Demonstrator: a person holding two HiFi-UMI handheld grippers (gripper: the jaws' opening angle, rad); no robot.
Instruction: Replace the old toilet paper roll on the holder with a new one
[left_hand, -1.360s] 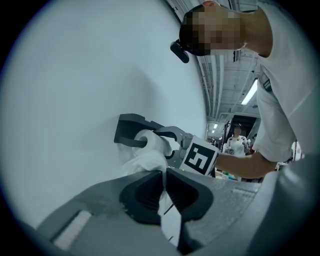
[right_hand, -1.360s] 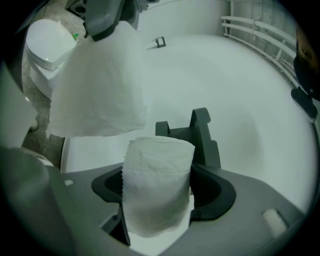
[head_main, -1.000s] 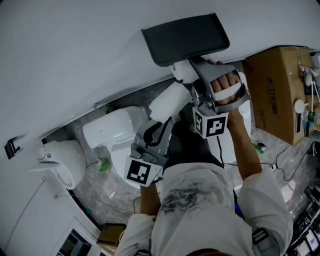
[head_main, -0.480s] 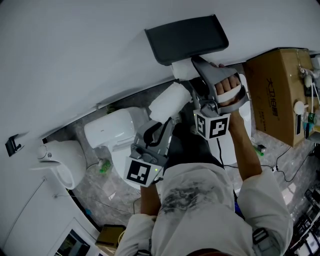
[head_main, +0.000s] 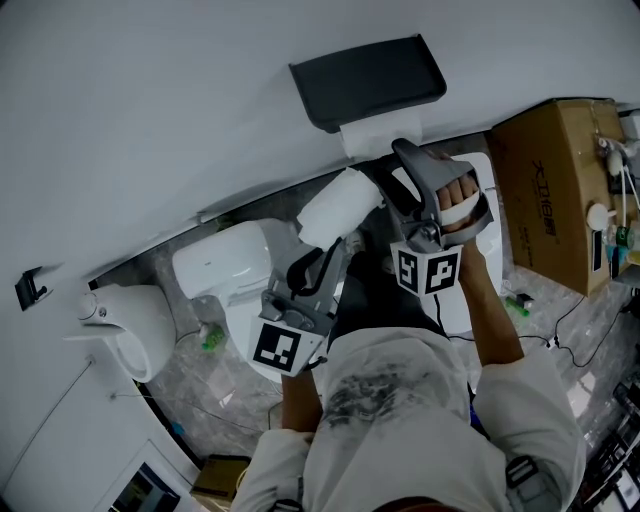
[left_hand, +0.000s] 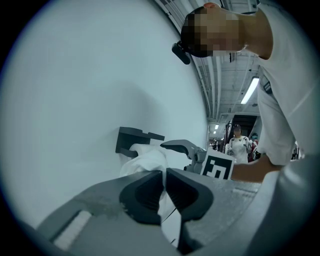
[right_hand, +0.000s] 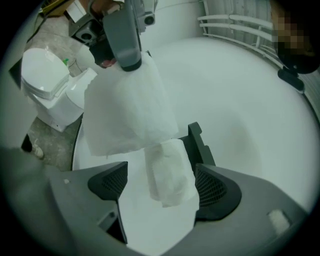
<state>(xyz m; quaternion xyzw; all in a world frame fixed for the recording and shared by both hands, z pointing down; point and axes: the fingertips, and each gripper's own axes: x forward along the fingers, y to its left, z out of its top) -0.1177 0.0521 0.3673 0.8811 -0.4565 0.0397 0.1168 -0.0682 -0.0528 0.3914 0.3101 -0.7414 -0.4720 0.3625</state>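
Observation:
A dark holder (head_main: 365, 80) is fixed to the white wall, and a white toilet paper roll (head_main: 380, 135) sits just under it. My right gripper (head_main: 398, 165) is open a little below that roll. In the right gripper view, the roll on the holder (right_hand: 170, 172) lies between the wide pads (right_hand: 215, 190), apart from them. My left gripper (head_main: 335, 240) is shut on a second white paper roll (head_main: 340, 205), held to the left of the holder. The left gripper view shows that paper (left_hand: 147, 160) pinched at the jaw tips, with the holder (left_hand: 131, 140) behind it.
A white toilet (head_main: 215, 260) stands against the wall below left, beside another white fixture (head_main: 125, 320). A cardboard box (head_main: 555, 190) stands at the right. Cables run over the grey floor. The person's torso fills the bottom of the head view.
My right gripper has drawn back from the roll under the holder and its jaws have widened. The roll stays on the holder. The left gripper keeps its roll, almost still.

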